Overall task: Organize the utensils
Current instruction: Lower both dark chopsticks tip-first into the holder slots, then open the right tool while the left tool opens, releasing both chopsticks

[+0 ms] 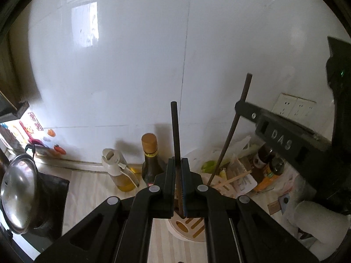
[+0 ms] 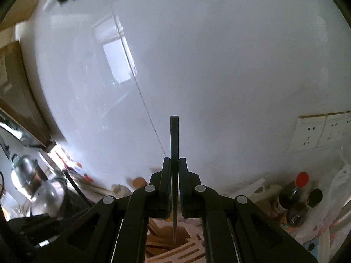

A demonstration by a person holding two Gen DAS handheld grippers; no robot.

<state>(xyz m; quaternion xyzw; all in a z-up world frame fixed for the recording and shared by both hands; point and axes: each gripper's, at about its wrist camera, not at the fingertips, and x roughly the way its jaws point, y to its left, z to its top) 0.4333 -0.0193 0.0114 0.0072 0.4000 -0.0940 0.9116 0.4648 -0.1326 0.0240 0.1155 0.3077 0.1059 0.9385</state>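
The left gripper [image 1: 178,176] pinches a dark slender chopstick [image 1: 175,135] upright above the slotted beige utensil holder [image 1: 186,226], while the right gripper [image 2: 175,184], further right, clamps another dark chopstick [image 2: 174,144] over that holder [image 2: 175,249].

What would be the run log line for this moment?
left gripper: shut on chopstick | right gripper: shut on second chopstick | above holder

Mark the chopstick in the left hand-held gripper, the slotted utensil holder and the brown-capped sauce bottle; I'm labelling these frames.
chopstick [image 1: 176,135]: left wrist view, shaft above the pads.
slotted utensil holder [image 1: 193,226]: left wrist view, slotted top.
brown-capped sauce bottle [image 1: 150,162]: left wrist view, neck.
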